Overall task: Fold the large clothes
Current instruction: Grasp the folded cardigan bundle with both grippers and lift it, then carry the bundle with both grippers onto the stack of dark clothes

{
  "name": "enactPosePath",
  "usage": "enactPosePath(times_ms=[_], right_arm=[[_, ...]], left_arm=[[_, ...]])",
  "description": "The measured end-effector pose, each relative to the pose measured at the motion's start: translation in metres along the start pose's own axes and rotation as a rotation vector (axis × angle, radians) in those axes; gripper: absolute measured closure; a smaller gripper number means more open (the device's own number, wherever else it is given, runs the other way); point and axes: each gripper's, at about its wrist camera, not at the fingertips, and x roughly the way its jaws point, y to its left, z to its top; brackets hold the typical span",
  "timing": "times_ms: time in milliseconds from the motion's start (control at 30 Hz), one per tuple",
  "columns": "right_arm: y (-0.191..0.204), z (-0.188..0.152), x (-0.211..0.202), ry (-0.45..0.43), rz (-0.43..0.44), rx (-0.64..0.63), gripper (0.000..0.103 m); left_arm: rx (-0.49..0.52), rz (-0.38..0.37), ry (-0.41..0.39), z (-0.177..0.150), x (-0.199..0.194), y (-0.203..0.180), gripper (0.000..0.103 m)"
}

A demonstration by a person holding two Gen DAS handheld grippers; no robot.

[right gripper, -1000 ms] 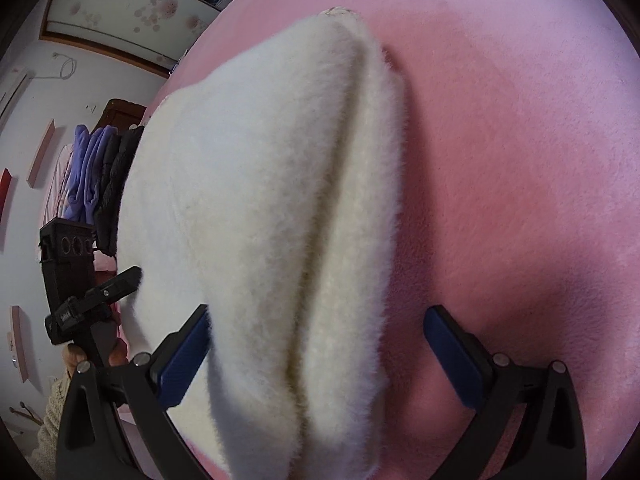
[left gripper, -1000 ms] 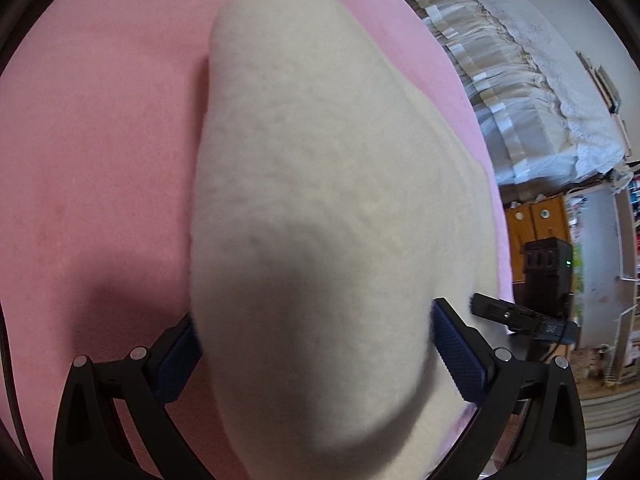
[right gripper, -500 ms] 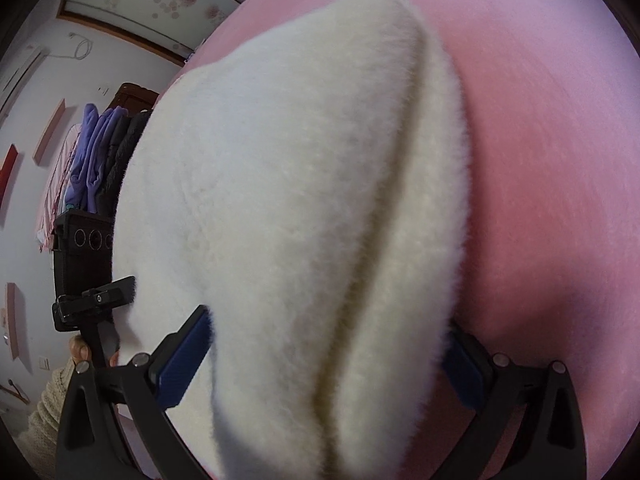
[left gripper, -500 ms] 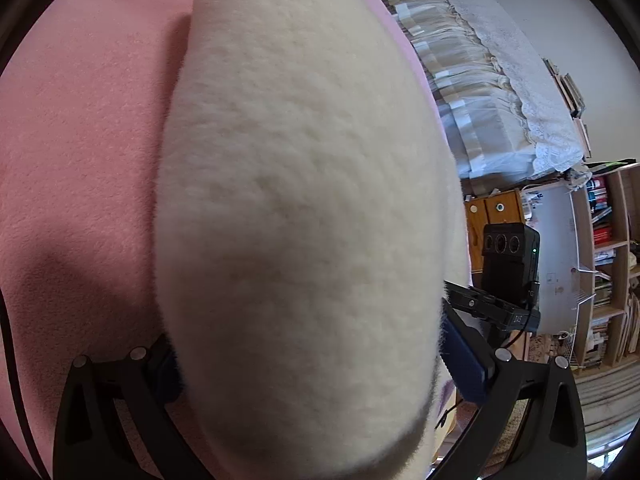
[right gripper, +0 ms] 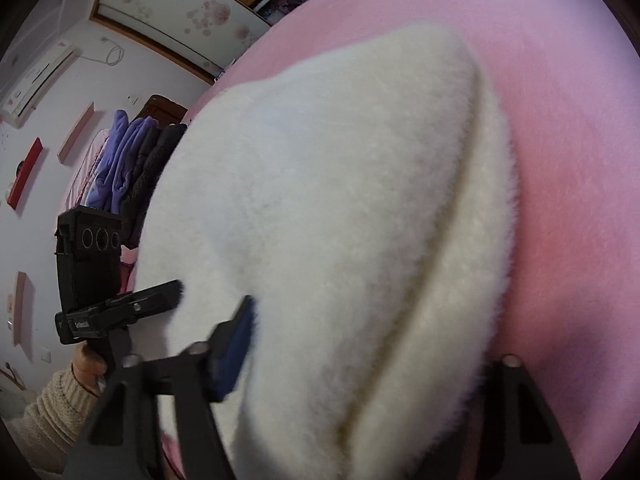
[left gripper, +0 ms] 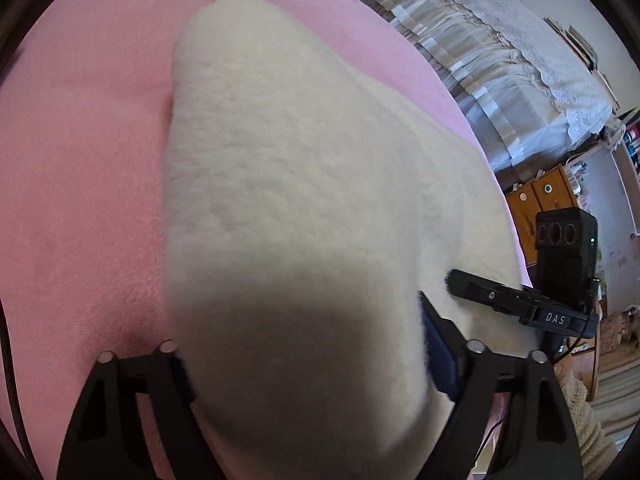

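A thick cream fleece garment (left gripper: 296,208) lies bunched on a pink blanket (left gripper: 80,200). My left gripper (left gripper: 304,364) has its jaws on either side of the garment's near edge, clamped on the fleece. The right wrist view shows the same garment (right gripper: 344,220), with my right gripper (right gripper: 360,364) clamped on its other near edge; the fold hides the right finger pad. Each gripper shows in the other's view, the right one in the left wrist view (left gripper: 516,300) and the left one in the right wrist view (right gripper: 120,312), both biting the fleece.
The pink blanket (right gripper: 568,140) covers the bed around the garment. White curtains (left gripper: 500,52) and a wooden cabinet (left gripper: 544,196) stand beyond the bed's right side. Purple and dark clothes (right gripper: 132,160) hang by the wall at the left.
The garment rose and swelled toward the cameras half a second ago, and has now sunk back onto the blanket. Both grippers' jaws have closed in on the fleece.
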Motion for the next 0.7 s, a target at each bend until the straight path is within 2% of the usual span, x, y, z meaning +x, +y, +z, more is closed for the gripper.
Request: enactPosePath(times_ms=[67,167,333,433,533,700], right_arm=[[0.010,-0.003,-0.006,-0.021,-0.013,0.000,0.058],[0.027,-0.009,-0.017,-0.040,-0.026,-0.001,0.060],[0.065,-0.036,-0.041,-0.036,0.009,-0.012,0.062],[0.109,-0.047,-0.053,-0.047,0.027,-0.054,0.062],[0.155,-0.048,-0.060,-0.059,0.066,-0.103,0.062],[0.260,-0.025,-0.051,-0.093,0.141,-0.217,0.062]], left_arm=[[0.014,0.015,-0.010,-0.003,-0.012,-0.005,0.028],[0.033,0.038,-0.012,-0.009,-0.036,-0.013,0.031],[0.009,0.014,-0.016,-0.031,-0.100,-0.010,0.032],[0.003,0.013,-0.045,-0.048,-0.146,-0.008,0.032],[-0.006,0.023,-0.101,-0.060,-0.210,0.005,0.032],[-0.017,0.075,-0.213,-0.056,-0.324,0.036,0.032]])
